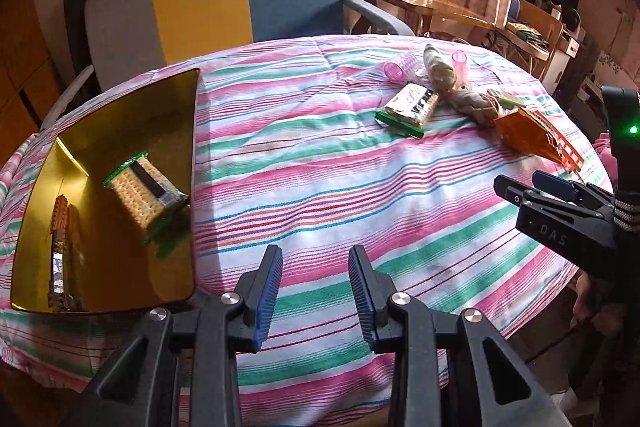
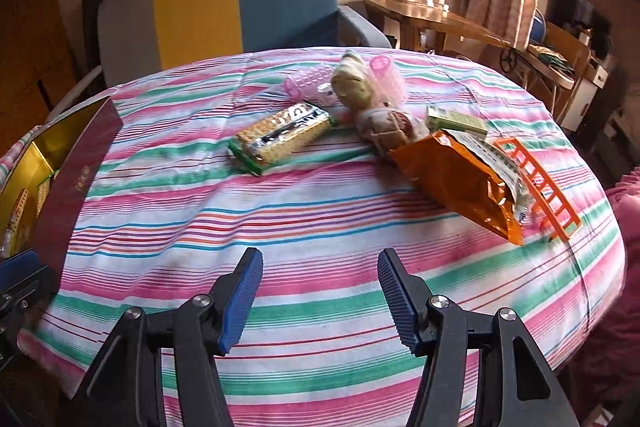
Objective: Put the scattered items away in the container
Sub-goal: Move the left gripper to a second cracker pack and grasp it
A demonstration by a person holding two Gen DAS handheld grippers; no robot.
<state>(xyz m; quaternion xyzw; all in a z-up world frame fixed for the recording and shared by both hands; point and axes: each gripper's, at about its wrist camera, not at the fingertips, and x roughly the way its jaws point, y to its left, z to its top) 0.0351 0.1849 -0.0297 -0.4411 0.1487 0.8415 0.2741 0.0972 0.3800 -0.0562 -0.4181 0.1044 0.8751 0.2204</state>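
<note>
The left hand-held gripper (image 1: 314,297) hangs over the near edge of the worktop (image 1: 320,187) with its jaws apart and nothing between them, just beside the gold-lined container (image 1: 188,131) at the left; inside that container a cracker packet (image 1: 146,193) already lies flat, and a second, narrower snack pack (image 1: 60,247) rests along its left wall, so by this showing a small part of the tidying is done. Further right, the right hand-held gripper (image 2: 320,297) likewise stands open and empty above the striped cloth, well short of the pile; what remains sits clustered at the far right: another cracker packet (image 2: 282,137), two pink hair rollers (image 2: 298,87), a plush toy (image 2: 368,103) lying across the middle, a small green box (image 2: 456,121), an orange foil bag (image 2: 460,183) and an orange plastic ladder (image 2: 538,187) touching the bag's right side; most of the job, it seems, is still ahead.
</note>
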